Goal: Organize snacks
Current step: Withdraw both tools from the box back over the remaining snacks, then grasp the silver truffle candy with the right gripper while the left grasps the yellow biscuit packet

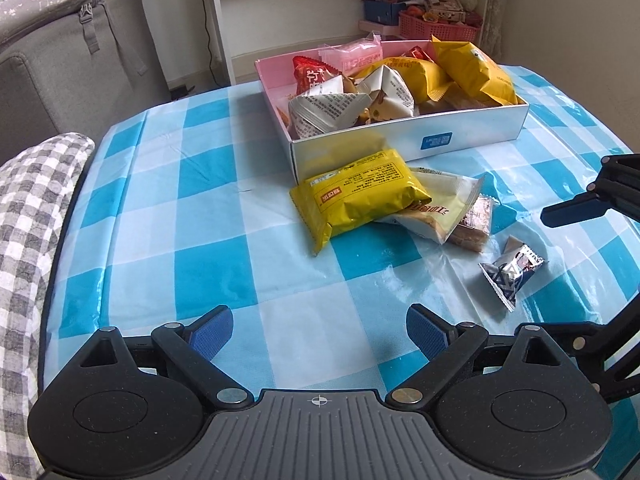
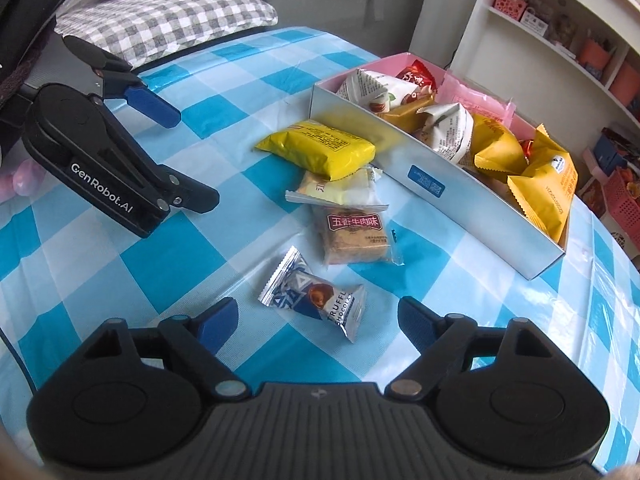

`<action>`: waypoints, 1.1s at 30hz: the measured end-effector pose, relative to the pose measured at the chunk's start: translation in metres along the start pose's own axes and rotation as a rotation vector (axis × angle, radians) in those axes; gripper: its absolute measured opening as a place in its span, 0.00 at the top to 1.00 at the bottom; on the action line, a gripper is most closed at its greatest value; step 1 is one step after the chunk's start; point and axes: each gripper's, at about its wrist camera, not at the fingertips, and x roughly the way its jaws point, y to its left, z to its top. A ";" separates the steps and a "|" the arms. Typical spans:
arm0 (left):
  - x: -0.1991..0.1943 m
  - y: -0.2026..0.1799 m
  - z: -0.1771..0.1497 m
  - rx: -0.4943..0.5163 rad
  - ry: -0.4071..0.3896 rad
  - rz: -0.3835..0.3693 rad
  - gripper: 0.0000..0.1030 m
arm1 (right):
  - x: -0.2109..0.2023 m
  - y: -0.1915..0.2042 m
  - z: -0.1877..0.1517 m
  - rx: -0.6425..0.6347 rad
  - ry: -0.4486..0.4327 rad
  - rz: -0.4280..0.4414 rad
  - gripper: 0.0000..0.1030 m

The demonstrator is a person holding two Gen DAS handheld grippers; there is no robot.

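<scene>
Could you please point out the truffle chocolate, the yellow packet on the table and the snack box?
truffle chocolate [image 2: 320,300], right wrist view, wrapper middle
yellow packet [image 2: 320,150], right wrist view, top face
snack box [image 1: 400,138], left wrist view, front wall

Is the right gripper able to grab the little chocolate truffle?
Probably yes. The right gripper is open, and the chocolate truffle lies alone on the tablecloth right ahead of its fingertips, with nothing in between.

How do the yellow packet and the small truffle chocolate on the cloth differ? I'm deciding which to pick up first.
The yellow packet is clearly larger than the truffle chocolate. The yellow packet is plain yellow with fine print; the truffle chocolate is silver and blue with a picture. The yellow packet lies against the box and overlaps a pale packet; the truffle chocolate lies alone, nearest the right gripper. Both are sealed and outside the box.
</scene>
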 end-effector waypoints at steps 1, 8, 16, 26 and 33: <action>0.001 -0.002 0.000 0.011 -0.004 0.002 0.08 | 0.002 0.000 0.000 -0.002 0.002 -0.004 0.27; 0.006 -0.003 0.004 0.048 -0.064 0.018 0.08 | 0.007 -0.004 0.002 0.006 -0.009 0.013 0.47; 0.009 0.003 0.029 0.059 -0.162 -0.053 0.10 | 0.004 -0.007 0.008 -0.028 0.013 0.031 0.86; 0.029 -0.017 0.057 0.341 -0.142 -0.127 0.26 | -0.008 -0.020 0.006 -0.012 0.018 0.095 0.89; 0.042 -0.016 0.075 0.385 -0.088 -0.229 0.25 | -0.020 -0.023 0.006 -0.005 -0.028 0.129 0.72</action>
